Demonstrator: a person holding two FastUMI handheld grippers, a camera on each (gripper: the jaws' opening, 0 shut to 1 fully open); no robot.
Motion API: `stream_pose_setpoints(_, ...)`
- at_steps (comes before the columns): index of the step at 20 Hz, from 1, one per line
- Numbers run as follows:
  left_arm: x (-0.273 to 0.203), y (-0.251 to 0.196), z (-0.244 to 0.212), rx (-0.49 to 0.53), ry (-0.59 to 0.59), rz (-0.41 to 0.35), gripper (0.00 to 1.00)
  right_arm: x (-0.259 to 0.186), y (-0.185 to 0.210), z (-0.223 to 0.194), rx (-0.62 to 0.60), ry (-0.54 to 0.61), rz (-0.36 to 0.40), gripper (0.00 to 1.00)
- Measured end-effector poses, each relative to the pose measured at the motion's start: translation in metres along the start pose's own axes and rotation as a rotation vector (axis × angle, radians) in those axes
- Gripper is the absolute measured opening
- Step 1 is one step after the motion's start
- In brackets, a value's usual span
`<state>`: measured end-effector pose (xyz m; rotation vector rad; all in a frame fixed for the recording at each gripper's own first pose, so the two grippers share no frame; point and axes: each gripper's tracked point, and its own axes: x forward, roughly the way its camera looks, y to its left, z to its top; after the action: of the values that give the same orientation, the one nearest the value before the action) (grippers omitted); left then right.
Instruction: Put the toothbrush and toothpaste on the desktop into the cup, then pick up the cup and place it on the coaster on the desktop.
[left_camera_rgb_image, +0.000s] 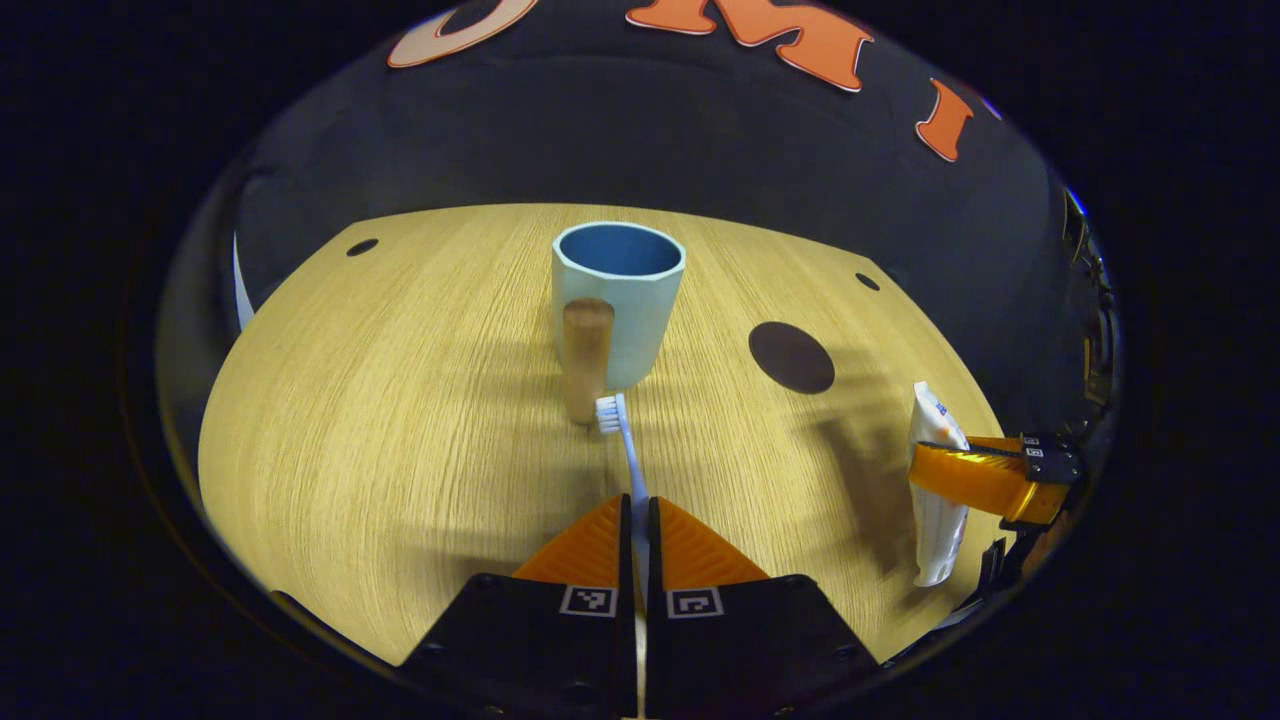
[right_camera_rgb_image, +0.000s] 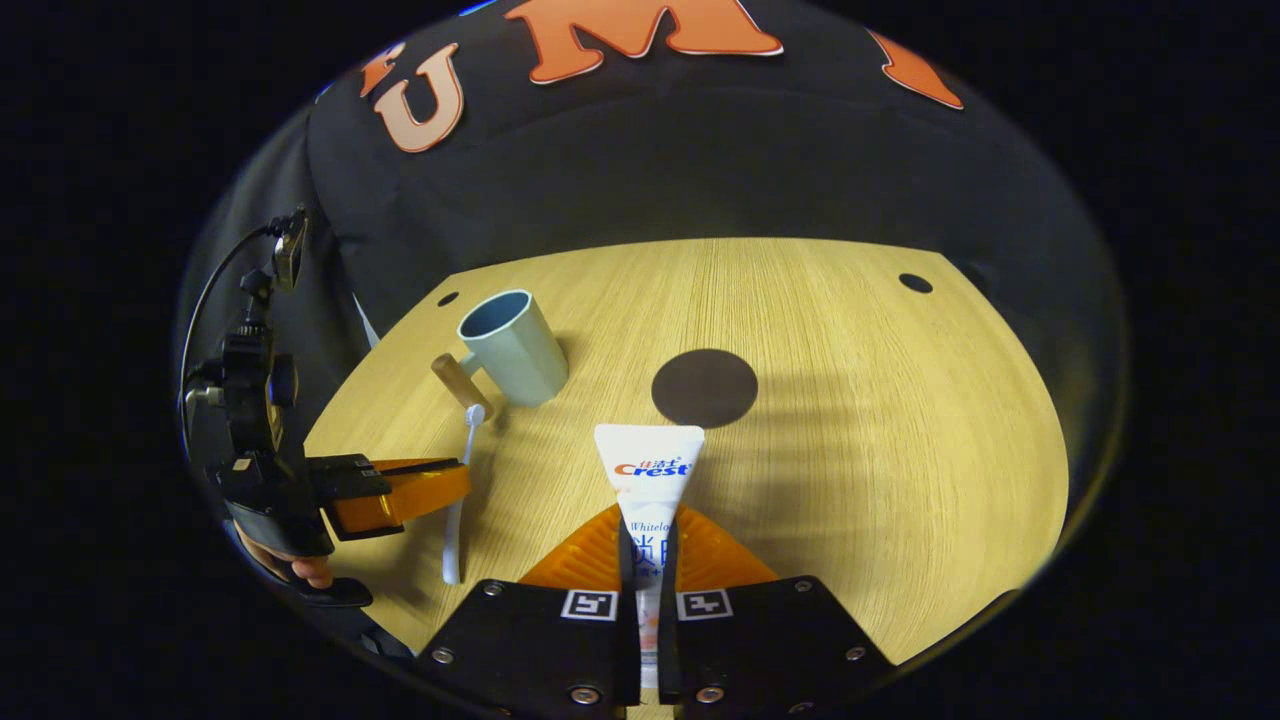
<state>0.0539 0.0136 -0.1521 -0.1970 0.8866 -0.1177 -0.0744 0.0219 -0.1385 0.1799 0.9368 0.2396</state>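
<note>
Clamped in the left tool (left_camera_rgb_image: 640, 520), the toothbrush (left_camera_rgb_image: 628, 450) aims bristles-first at the cup (left_camera_rgb_image: 620, 300); the right tool (right_camera_rgb_image: 648, 545) pinches the toothpaste (right_camera_rgb_image: 648, 470), both ready for loading.

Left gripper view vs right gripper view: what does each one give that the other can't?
Left gripper view: its own fingers closed on the toothbrush, bristles forward toward the cup's wooden handle; the right gripper seen side-on, clamping the toothpaste.

Right gripper view: its own fingers closed on the toothpaste, printed face readable; the left gripper side-on, with fingers of the hand that holds it.

Both: cup empty, dark round coaster bare, wooden desktop.
</note>
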Motion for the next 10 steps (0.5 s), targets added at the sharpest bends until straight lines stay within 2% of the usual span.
stream_pose_setpoints(2, 0.000, 0.000, 0.001, 0.017, -0.064, -0.021, 0.04, -0.006, 0.004, 0.013, -0.020, -0.044, 0.006, 0.07)
stream_pose_setpoints(6, -0.003, 0.013, 0.008, 0.053, -0.198, -0.014, 0.04, -0.012, 0.006, 0.033, -0.078, -0.125, 0.006, 0.07)
stream_pose_setpoints(10, -0.015, 0.033, 0.019, 0.104, -0.314, 0.043, 0.04, -0.026, 0.003, 0.065, -0.085, -0.207, 0.012, 0.07)
